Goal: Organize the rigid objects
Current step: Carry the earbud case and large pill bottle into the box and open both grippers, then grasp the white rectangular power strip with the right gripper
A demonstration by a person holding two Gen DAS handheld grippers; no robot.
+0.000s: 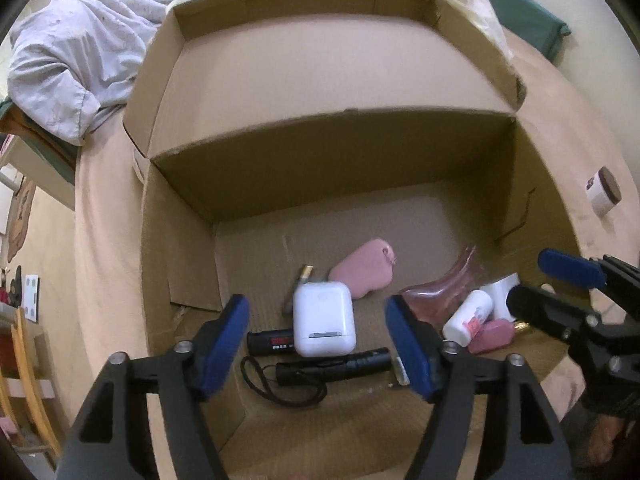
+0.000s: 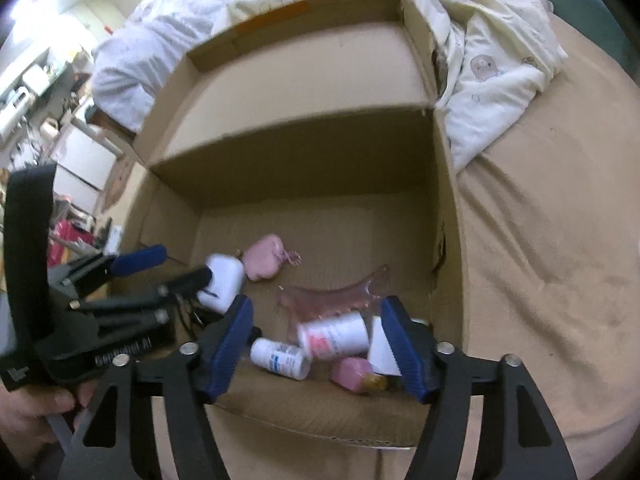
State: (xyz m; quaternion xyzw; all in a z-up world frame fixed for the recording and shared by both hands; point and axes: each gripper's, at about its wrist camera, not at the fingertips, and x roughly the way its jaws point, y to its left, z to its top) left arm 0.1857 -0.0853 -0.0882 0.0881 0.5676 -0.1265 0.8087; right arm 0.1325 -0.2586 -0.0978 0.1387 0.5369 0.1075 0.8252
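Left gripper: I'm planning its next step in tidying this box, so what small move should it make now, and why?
Probably lower the left gripper straight down onto the white case. Its jaws are open and empty, and in the left wrist view the case sits between the fingertips, lying on top of the black flashlight inside the cardboard box. The right gripper is open too.

No legible text anywhere: blurred red print on the white bottle [image 2: 334, 335], blue on the smaller bottle [image 2: 280, 358].
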